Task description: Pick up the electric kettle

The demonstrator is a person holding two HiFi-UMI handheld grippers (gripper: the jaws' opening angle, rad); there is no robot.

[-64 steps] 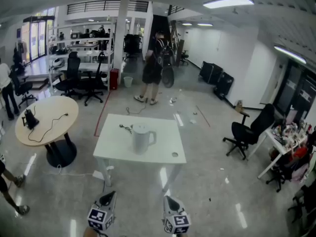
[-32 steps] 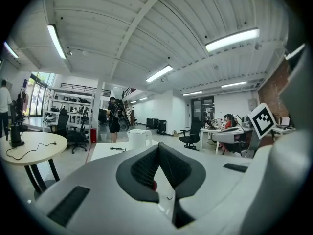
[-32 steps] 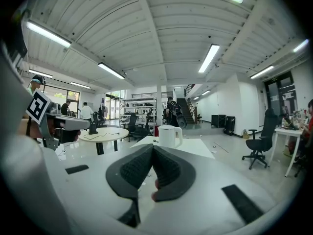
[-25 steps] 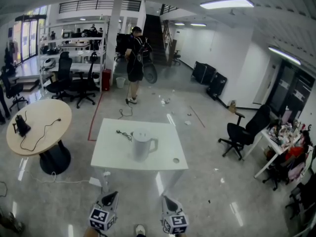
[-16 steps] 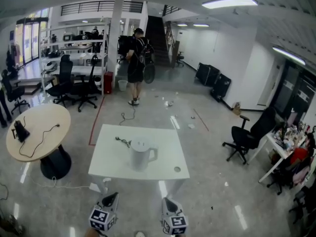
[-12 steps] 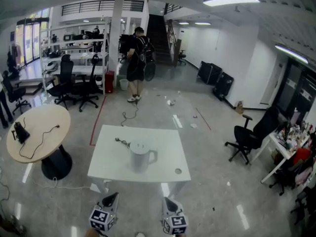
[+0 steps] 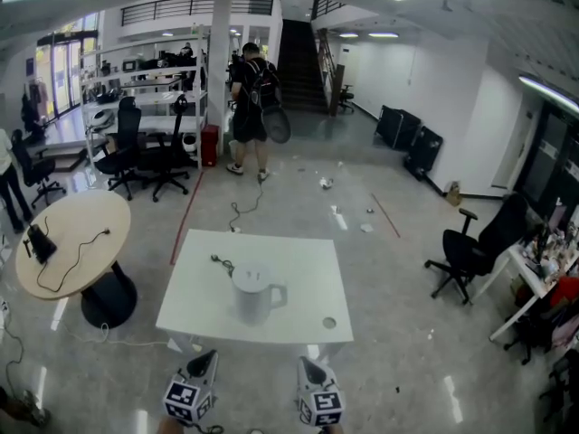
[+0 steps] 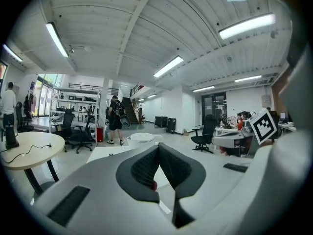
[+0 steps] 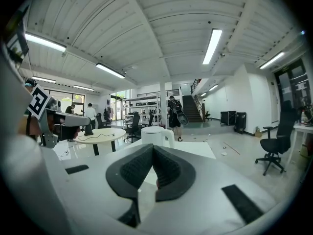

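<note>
Kettle (image 7: 252,291) stands on white table (image 7: 303,265), black cord (image 7: 220,263) lying near it.

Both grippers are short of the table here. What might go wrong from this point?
1. The left gripper and right gripper both have their jaws together; unless opened, they may shove the kettle rather than grasp it.
2. A cable lies on the table just beyond the kettle; it might snag or drag.

White electric kettle (image 7: 254,294), upright, lid seemingly on, handle rightward, mid white table (image 7: 303,265).
</note>
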